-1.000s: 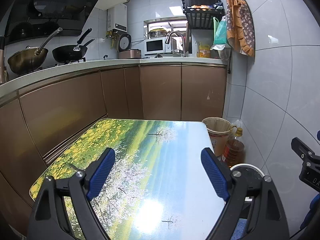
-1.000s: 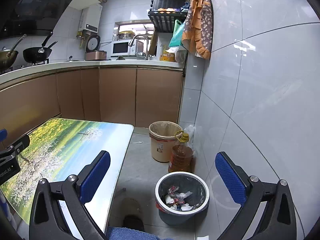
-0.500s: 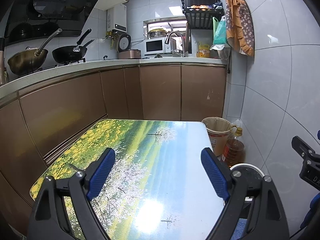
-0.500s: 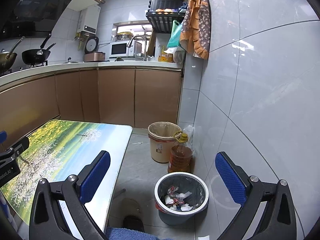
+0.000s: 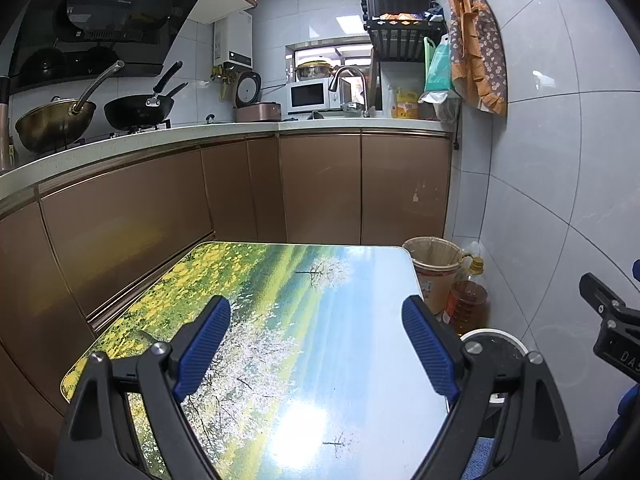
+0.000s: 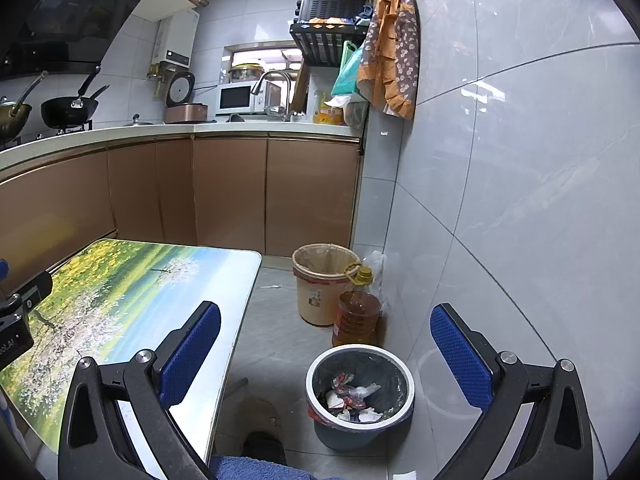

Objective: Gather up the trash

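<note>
above the trash bin [image 6: 359, 392] the way down is open; the oil bottle [image 6: 357, 312] crowds its far rim, the wall its right, the table [image 6: 132, 300] edge its left.

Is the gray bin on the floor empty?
No, the gray bin has crumpled wrappers and paper scraps lying in its bottom.

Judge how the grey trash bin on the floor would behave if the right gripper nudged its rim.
The grey trash bin would probably slide or tip easily: only a few crumpled wrappers lie in its bottom, so it looks light. The smooth floor tiles likely give little grip. Its liner bag looks thin and floppy and could pull loose.
</note>
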Tool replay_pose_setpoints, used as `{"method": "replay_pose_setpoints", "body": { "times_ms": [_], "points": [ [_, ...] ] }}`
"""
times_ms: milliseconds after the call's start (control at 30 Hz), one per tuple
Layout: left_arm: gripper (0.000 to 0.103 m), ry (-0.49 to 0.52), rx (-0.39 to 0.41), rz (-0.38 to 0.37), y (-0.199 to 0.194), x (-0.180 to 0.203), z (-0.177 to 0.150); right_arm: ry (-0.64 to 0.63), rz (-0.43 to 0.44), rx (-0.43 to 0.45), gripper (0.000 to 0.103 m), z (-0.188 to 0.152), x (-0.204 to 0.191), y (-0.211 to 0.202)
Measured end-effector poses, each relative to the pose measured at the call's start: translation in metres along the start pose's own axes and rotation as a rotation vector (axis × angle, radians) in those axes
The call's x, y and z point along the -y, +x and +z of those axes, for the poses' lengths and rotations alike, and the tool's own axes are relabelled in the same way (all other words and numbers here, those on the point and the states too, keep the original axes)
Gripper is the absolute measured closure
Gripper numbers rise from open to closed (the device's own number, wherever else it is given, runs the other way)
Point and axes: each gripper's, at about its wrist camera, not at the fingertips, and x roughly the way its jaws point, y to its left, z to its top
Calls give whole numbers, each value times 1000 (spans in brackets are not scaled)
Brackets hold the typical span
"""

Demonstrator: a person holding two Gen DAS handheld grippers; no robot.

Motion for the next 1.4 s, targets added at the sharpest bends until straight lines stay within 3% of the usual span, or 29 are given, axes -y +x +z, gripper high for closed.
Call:
{"method": "replay_pose_setpoints", "body": {
  "times_ms": [767,1400],
  "points": [
    [16,-11,24,-44,-6,-3,5,-16,-49,15,0,5,-3,-6],
    [15,15,0,-76,24,0,7,-22,-98,-2,0,12,-4,15]
  ]
}}
